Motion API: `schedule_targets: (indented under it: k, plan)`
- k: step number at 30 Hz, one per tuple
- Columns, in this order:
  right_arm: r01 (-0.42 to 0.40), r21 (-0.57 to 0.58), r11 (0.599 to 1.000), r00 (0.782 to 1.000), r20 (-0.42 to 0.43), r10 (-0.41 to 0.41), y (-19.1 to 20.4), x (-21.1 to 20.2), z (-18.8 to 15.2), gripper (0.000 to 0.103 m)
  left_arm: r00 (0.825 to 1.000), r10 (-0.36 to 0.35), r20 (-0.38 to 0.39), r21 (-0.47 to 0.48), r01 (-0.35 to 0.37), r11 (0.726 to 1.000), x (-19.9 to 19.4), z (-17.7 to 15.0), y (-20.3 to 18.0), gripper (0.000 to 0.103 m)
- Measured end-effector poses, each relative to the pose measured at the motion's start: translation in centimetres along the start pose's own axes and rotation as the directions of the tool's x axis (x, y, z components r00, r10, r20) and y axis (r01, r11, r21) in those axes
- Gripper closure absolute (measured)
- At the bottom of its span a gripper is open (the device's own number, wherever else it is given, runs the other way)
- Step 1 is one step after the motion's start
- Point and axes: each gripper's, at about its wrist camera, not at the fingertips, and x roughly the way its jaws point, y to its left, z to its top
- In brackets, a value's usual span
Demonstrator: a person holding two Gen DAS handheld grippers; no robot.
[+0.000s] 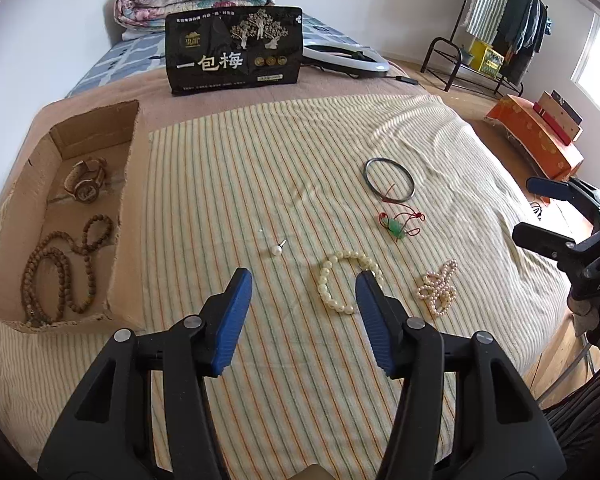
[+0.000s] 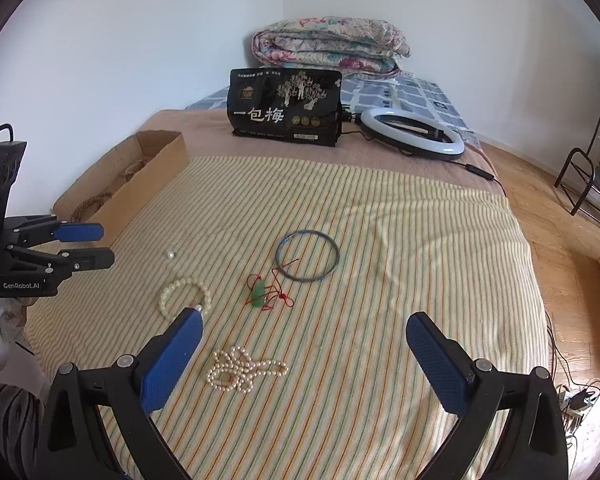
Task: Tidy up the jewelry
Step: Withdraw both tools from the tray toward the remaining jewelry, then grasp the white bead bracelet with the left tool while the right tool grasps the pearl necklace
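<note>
**Both grippers hanging open over the jewelry on the bed**

Here, the left gripper (image 1: 302, 286) is hovering with its blue-padded jaws spread wide and holding nothing, above the striped yellow cloth (image 1: 260, 184) covering the bed. Its right finger is overlapping the edge of the cream-white beaded bracelet (image 1: 342, 280) in the left wrist view; whether it is touching cannot be told. Just ahead, a small white pearl earring with a metal post (image 1: 277, 249) is lying on the cloth. To the right, a pale pink pearl necklace (image 1: 439, 288) is sitting bunched up, and beyond it a green jade pendant on a red cord (image 1: 397, 227) is lying near a thin dark metal bangle (image 1: 389, 179), the cord reaching the bangle's rim. At the left, an open brown cardboard box (image 1: 120, 208) is holding a long string of brown wooden beads (image 1: 60, 268) and a tan-strapped wristwatch (image 1: 86, 180).

The right gripper (image 2: 303, 328) is also hanging wide open and empty, with the pink pearl necklace (image 2: 244, 370) lying between its fingers. A black snack bag with white Chinese lettering (image 2: 286, 108) is standing at the far end of the bed, beside a white ring light (image 2: 412, 134).
</note>
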Motion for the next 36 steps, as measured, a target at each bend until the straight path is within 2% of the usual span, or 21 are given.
schedule_targets:
  k: [3, 7, 10, 16, 21, 28, 30, 36]
  plan:
    - [-0.010, -0.017, 1.000, 1.000, -0.018, 0.010, 0.4, 0.9, -1.0, 0.000, 0.999, -0.027, -0.036, -0.010, 0.027, 1.000, 1.3, -0.3, -0.4, 0.056]
    - [-0.038, -0.012, 0.999, 0.999, -0.040, 0.037, 0.7, 2.0, -2.0, 0.000, 0.996, -0.045, -0.071, -0.020, 0.043, 0.999, 3.0, -0.7, -1.0, 0.057]
    - [-0.060, -0.007, 0.998, 0.997, -0.055, 0.059, 1.0, 2.8, -2.8, 0.000, 0.994, -0.054, -0.098, -0.028, 0.051, 0.998, 4.2, -0.9, -1.3, 0.065]
    - [-0.096, -0.031, 0.995, 0.992, -0.087, 0.093, 1.7, 4.2, -4.0, 0.001, 0.990, -0.055, -0.132, -0.040, 0.050, 0.998, 6.0, -1.2, -1.5, 0.065]
    - [-0.112, -0.054, 0.992, 0.988, -0.110, 0.106, 2.3, 5.6, -4.4, 0.001, 0.988, -0.052, -0.144, -0.048, 0.045, 0.998, 7.0, -1.3, -1.6, 0.066]
    - [-0.137, -0.068, 0.988, 0.981, -0.149, 0.126, 3.1, 7.6, -4.6, 0.001, 0.989, -0.029, -0.146, -0.040, 0.023, 0.999, 7.8, -1.2, -1.5, 0.074]
    - [-0.142, -0.081, 0.987, 0.979, -0.160, 0.128, 3.5, 8.1, -4.6, 0.001, 0.989, -0.013, -0.145, -0.029, 0.009, 1.000, 7.9, -1.3, -1.6, 0.078]
    - [-0.096, -0.145, 0.985, 0.981, -0.183, 0.068, 4.7, 9.2, -5.1, 0.001, 0.992, 0.020, -0.128, -0.015, -0.023, 1.000, 8.4, -1.4, -1.5, 0.091]
